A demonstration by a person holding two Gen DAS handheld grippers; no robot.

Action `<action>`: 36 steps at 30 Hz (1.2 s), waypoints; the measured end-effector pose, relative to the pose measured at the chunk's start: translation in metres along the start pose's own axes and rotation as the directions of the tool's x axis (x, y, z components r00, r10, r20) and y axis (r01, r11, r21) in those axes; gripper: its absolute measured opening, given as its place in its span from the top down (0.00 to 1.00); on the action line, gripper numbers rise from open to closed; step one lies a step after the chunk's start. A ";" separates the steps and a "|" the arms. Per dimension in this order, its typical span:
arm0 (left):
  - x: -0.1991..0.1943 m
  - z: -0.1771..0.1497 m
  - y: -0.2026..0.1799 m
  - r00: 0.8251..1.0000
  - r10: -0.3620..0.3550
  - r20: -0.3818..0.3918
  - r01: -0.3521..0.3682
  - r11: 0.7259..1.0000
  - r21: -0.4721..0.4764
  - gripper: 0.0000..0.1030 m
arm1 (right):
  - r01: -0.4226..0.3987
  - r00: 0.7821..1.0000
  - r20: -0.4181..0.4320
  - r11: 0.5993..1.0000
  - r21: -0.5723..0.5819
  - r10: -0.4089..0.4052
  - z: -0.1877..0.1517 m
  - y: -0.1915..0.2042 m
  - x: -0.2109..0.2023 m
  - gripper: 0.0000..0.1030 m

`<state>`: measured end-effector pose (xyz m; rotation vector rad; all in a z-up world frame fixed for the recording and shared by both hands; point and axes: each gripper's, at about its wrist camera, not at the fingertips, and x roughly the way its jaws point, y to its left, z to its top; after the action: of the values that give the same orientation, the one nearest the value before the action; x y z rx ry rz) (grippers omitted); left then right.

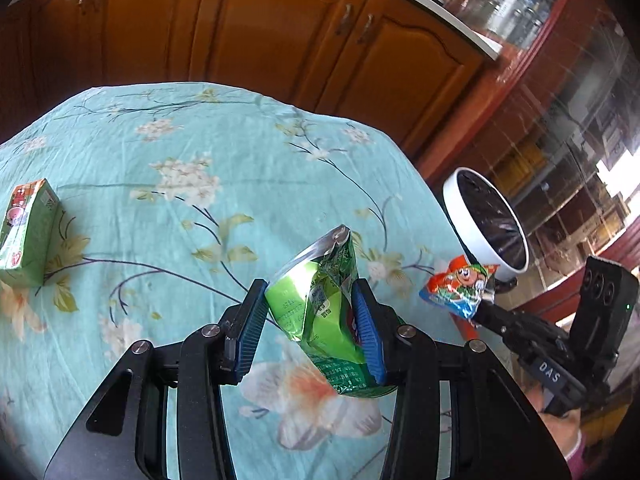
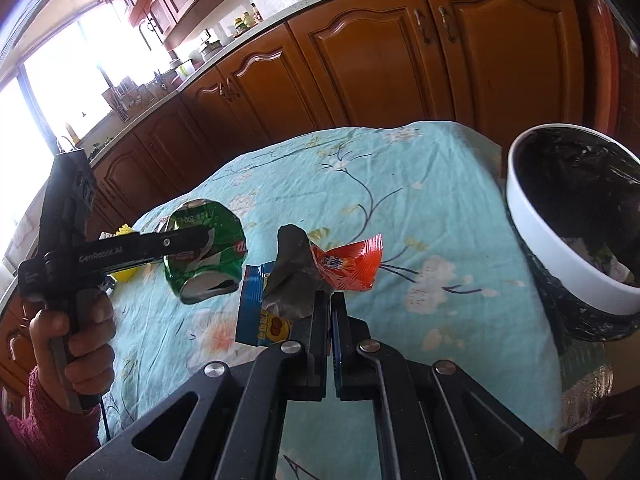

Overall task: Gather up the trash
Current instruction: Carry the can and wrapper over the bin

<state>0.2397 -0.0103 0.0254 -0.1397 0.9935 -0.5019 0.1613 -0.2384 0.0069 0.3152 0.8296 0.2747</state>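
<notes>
Carrying both pieces toward the bin (image 2: 532, 216) off the worktop's (image 1: 168, 152) right edge. My left tool (image 1: 310, 316) is part-closed, squeezing the crumpled green pouch (image 1: 320, 312) between its pads; my right tool (image 2: 326, 312) is pinched fully together on just the edge of the orange-blue wrapper (image 2: 344, 266). Risks as I see them: the wrapper hangs by a thin corner and may slip out mid-air; the pouch is slick foil and could slide; both tools converging on one rim could collide. The green carton (image 1: 26, 232) sits near the left edge, not yet collected.
</notes>
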 end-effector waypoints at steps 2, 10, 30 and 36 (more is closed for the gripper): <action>0.000 -0.007 -0.014 1.000 0.007 -0.005 -0.007 0.999 0.040 0.59 | 0.012 1.000 0.013 1.000 0.011 -0.012 -0.005 -0.008 -0.012 0.98; 0.006 -0.021 -0.064 0.999 0.012 -0.038 -0.006 0.987 0.158 0.59 | 0.050 0.997 0.059 0.997 0.054 -0.053 -0.016 -0.036 -0.049 0.98; 0.027 -0.018 -0.149 0.998 -0.024 -0.056 0.039 0.957 0.286 0.59 | 0.115 0.983 0.125 0.984 0.135 -0.132 -0.020 -0.092 -0.097 0.98; 0.033 -0.012 -0.167 0.998 -0.035 -0.055 0.051 0.949 0.310 0.59 | 0.126 0.980 0.137 0.981 0.147 -0.147 -0.017 -0.105 -0.104 0.98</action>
<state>0.1875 -0.1706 0.0499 0.1347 0.9476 -0.6985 0.0937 -0.3688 0.0265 0.4011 0.7222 0.0642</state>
